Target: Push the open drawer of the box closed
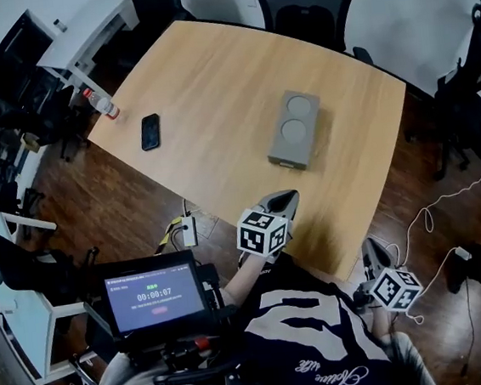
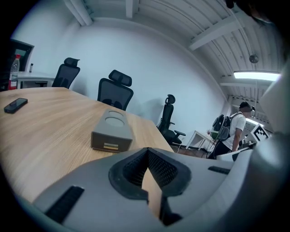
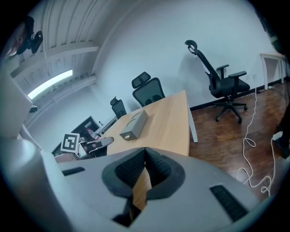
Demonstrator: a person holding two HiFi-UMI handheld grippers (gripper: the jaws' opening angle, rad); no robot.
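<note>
Two grippers recorded, both empty: left gripper [image 1: 284,200] held over near edge of bench [image 1: 211,71], jaws pressed together at tips, pointed toward box [image 1: 294,129]; right gripper [image 1: 375,256] held off bench corner, jaws likewise closed on nothing. Box placed mid-bench, well apart from both. Drawer [image 2: 111,146] front turned toward grippers, seen protruding slightly. Phone [image 1: 149,131] and bottle [image 1: 101,104] located at bench's left side.
</note>
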